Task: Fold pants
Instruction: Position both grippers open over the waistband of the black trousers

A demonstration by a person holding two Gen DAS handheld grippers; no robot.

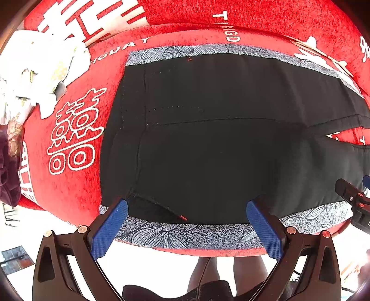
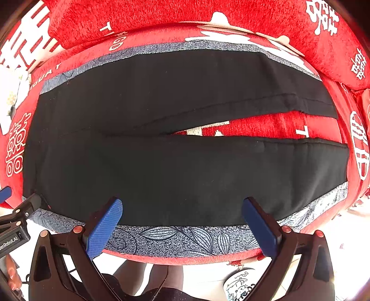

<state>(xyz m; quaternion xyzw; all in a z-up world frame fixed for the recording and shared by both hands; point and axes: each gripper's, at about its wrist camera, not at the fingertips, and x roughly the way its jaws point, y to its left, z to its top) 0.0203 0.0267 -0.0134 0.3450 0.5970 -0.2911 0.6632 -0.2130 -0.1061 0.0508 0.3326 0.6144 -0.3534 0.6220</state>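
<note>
Black pants lie spread flat on a grey-blue leaf-print cloth, waistband to the left and the two legs running right with a narrow gap between them. My left gripper hovers open over the near edge by the waist, nothing between its blue pads. Further right, my right gripper hangs open above the near leg's edge, its pads holding nothing. Each gripper shows at the edge of the other's view.
The cloth covers a red sofa seat with white characters; the red backrest rises behind. A pile of white patterned fabric lies at the far left. A person's legs stand in front, and a printed cup sits on the floor.
</note>
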